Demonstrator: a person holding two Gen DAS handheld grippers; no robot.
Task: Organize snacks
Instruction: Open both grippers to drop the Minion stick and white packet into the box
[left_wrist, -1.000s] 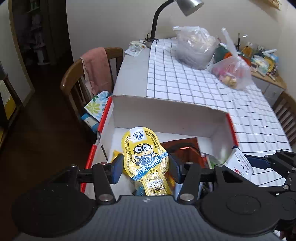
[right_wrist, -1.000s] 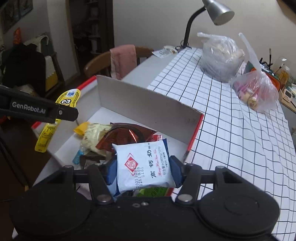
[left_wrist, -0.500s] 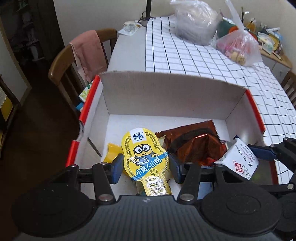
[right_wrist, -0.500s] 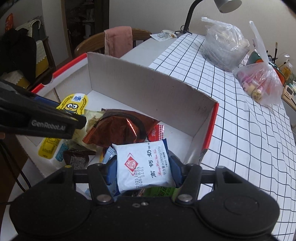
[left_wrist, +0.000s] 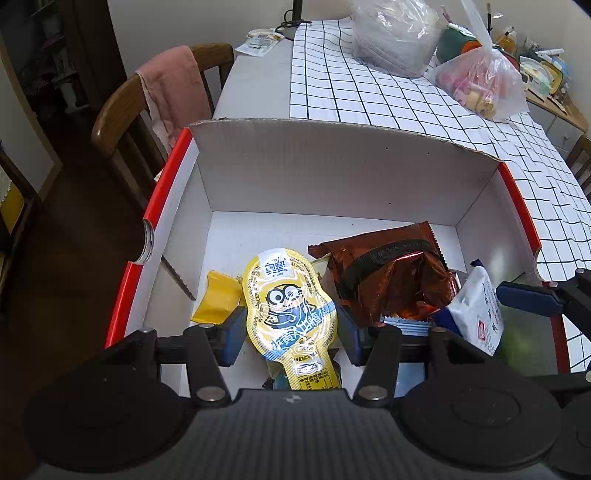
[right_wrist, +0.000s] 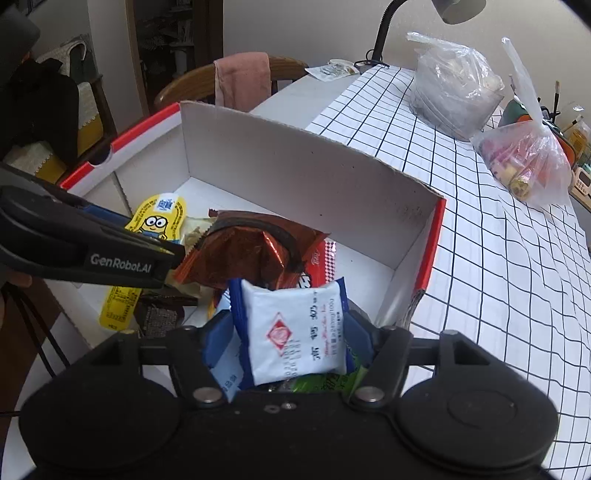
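Left wrist view: the left gripper (left_wrist: 291, 325) has its jaws closed on a yellow minion pouch (left_wrist: 291, 306), long axis pointing up-frame, low centre over the white cardboard box (left_wrist: 332, 170).

Right wrist view: the right gripper (right_wrist: 291, 332) grips a white-and-blue milk packet (right_wrist: 295, 328) at lower centre, above the brown foil bag (right_wrist: 251, 251) inside the box.

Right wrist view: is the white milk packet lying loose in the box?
No, the white milk packet is clamped between the right tool fingers, raised above the box.
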